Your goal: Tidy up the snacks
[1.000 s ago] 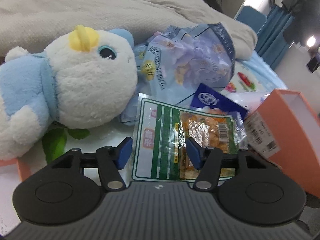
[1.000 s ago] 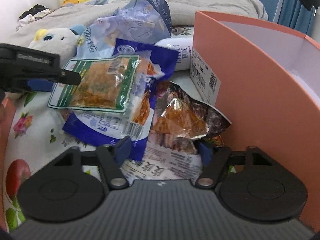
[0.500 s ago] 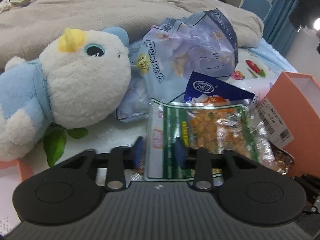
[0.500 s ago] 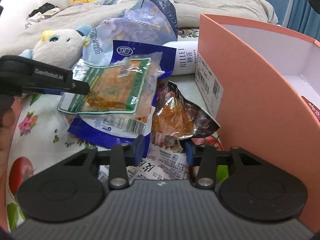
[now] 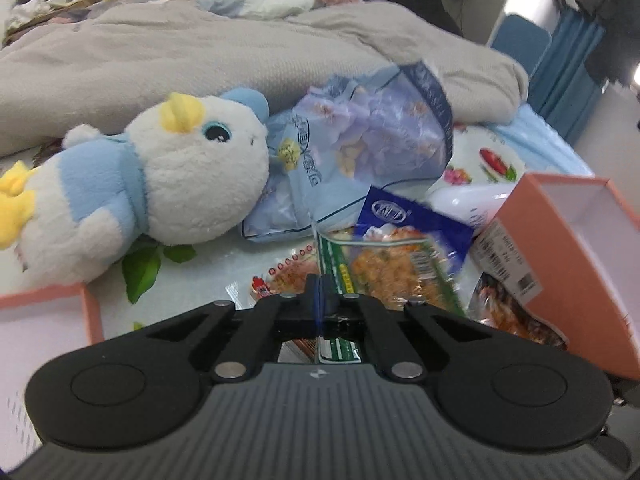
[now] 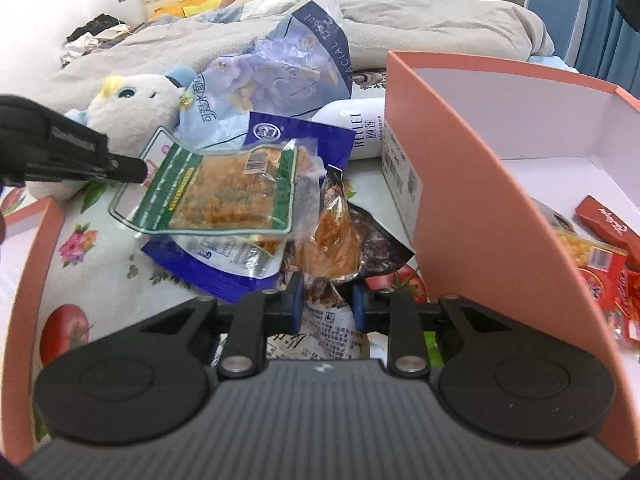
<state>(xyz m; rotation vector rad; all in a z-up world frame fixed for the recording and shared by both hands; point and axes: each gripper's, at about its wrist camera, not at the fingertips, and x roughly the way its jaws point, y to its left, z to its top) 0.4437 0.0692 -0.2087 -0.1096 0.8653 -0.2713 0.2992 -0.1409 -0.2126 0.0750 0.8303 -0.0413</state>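
Observation:
My left gripper is shut on the edge of a green-striped clear snack pack and holds it lifted over the pile; it also shows in the right wrist view, with the left gripper clamped on its left edge. My right gripper is closed around a brown-orange snack bag. A dark blue snack bag lies under the green pack. The orange box at the right holds red snack packs.
A white and blue plush toy lies at the left. A large pale blue facial-tissue bag and a white bottle sit behind the pile. An orange lid lies at the near left. A grey blanket covers the back.
My left gripper closed on the green pack's edge and lifted it. My right gripper narrowed from open onto the brown-orange bag.

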